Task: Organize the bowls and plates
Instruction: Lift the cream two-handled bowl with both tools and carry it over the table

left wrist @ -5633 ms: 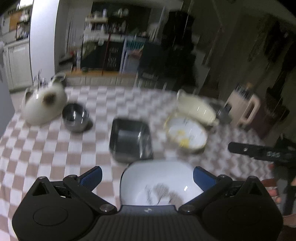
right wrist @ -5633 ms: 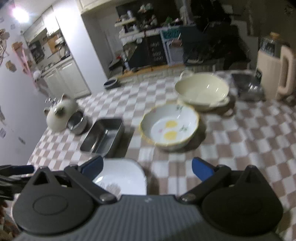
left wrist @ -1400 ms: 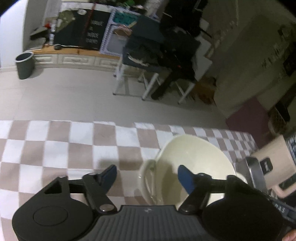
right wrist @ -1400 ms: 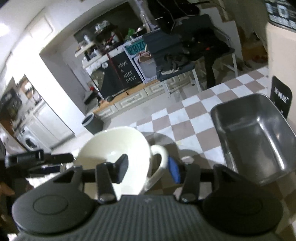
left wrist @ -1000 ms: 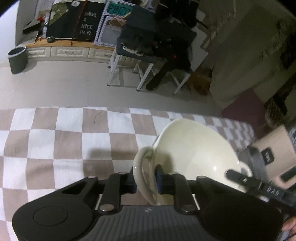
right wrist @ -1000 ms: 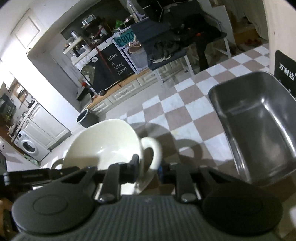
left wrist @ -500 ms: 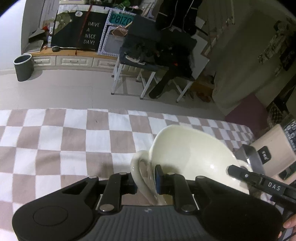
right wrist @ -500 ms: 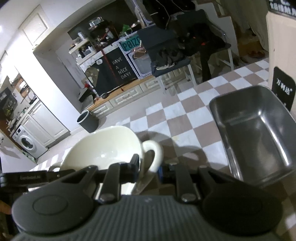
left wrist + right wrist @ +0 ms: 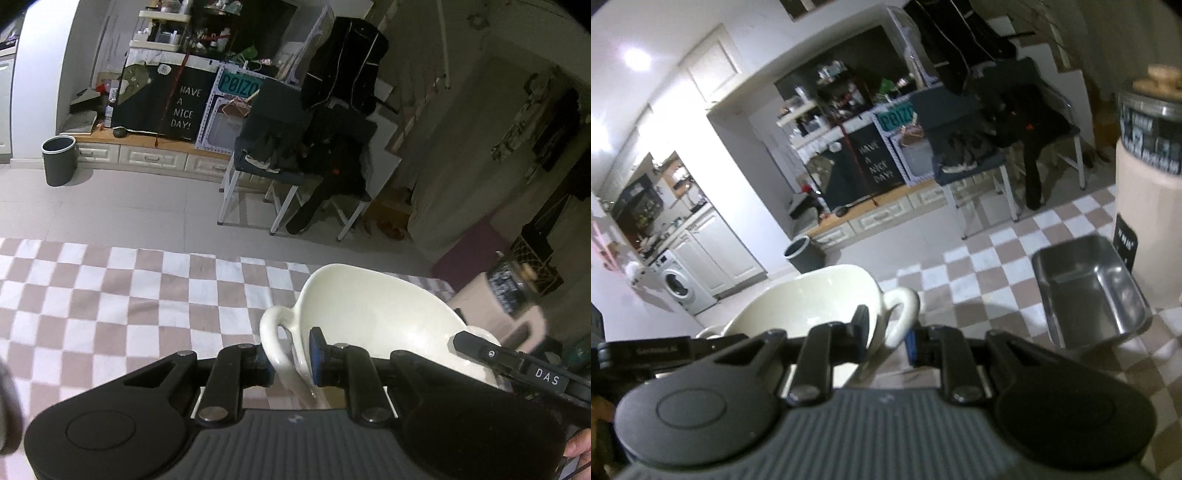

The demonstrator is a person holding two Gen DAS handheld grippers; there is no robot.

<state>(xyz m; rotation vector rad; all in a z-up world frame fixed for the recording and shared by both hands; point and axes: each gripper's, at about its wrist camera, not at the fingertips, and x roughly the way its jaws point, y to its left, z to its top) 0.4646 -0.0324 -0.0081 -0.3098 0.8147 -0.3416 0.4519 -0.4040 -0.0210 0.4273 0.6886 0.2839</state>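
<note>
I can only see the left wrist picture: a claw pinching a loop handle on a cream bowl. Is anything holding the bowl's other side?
Observer: Yes. The right gripper is shut on the second handle of the cream bowl.
Visitor: Is anything sitting near that side?
Observer: A steel tray, with nothing in it, sits on the checked cloth to the right of that handle, apart from the bowl.
Visitor: And further off?
Observer: A washing machine stands in the kitchen at the far left.
</note>
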